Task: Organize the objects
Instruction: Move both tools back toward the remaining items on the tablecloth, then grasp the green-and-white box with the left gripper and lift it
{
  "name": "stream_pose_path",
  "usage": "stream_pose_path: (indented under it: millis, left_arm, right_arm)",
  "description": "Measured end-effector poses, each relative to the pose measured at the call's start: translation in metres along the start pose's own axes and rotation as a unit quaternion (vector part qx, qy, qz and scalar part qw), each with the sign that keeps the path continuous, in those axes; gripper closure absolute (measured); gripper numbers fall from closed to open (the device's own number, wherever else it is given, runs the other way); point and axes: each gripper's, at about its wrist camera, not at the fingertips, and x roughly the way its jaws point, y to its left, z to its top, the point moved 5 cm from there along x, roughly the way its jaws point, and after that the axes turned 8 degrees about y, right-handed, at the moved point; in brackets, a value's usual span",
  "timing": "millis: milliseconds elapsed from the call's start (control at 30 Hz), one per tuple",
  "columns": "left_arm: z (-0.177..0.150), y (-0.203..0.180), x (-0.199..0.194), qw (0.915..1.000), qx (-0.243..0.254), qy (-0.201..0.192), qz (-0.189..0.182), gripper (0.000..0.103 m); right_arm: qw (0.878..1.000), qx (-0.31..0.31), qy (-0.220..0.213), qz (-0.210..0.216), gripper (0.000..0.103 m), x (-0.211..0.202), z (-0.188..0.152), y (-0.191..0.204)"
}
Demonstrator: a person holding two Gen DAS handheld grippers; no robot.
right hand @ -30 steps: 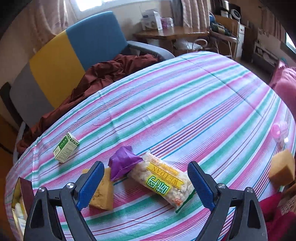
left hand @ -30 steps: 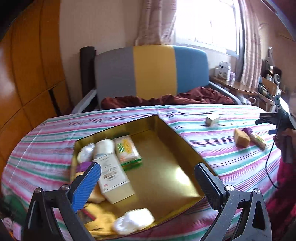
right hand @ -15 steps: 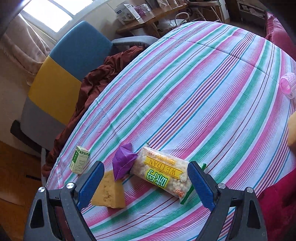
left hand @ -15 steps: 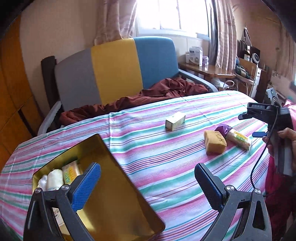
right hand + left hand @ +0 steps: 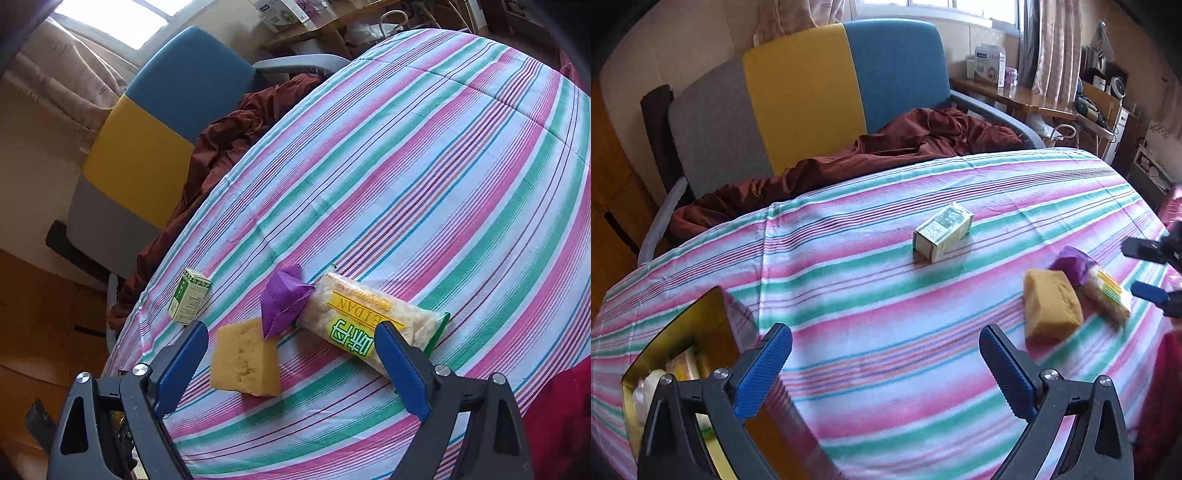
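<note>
With both the left gripper [image 5: 884, 365] and right gripper [image 5: 290, 363] spread empty, the right one hovering over the yellow sponge block [image 5: 245, 363] risks snagging the touching purple wrapper [image 5: 282, 301] (and shifting the snack packet).

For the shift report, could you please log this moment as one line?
left tool: open, empty | right tool: open, over sponge, purple packet, snack pack | green box: on cloth | gold tin: part-filled

Pink, green and white striped tablecloth [image 5: 424, 177], yellow sponge [image 5: 243, 360], purple wrapper [image 5: 282, 299], green-and-white small box [image 5: 189, 295], gold tin [image 5: 683, 332], blue-padded gripper fingers [image 5: 400, 365], grey-yellow-blue chair [image 5: 805, 92]
</note>
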Motion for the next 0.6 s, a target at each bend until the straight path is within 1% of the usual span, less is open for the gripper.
stream_pose_path:
  millis: [100,233,367,467,533,600]
  left_arm:
    - [0.020,-0.008,0.018,0.9998,0.018,0.003,0.008,0.001]
    - [0.044,-0.028,0.040,0.9979,0.061,-0.009,0.021,0.001]
    - [0.067,-0.049,0.064,0.9929,0.113,-0.023,0.029,0.001]
    - [0.082,-0.062,0.080,0.9886,0.145,-0.024,0.033,0.001]
    - [0.091,-0.067,0.091,0.9867,0.156,-0.024,0.038,0.001]
    - [0.097,-0.069,0.102,0.9873,0.155,-0.016,0.032,0.003]
  right_arm:
    - [1.000,-0.002,0.009,0.005,0.010,0.002,-0.001,0.001]
    - [1.000,-0.010,0.023,0.013,0.010,0.007,-0.003,0.005]
    - [0.999,-0.026,0.039,0.013,0.010,0.014,-0.007,0.011]
    - [0.998,-0.032,0.045,0.013,0.010,0.016,-0.008,0.013]
    - [0.998,-0.031,0.048,0.015,0.010,0.018,-0.009,0.013]
    - [0.998,-0.030,0.050,0.016,0.010,0.019,-0.009,0.012]
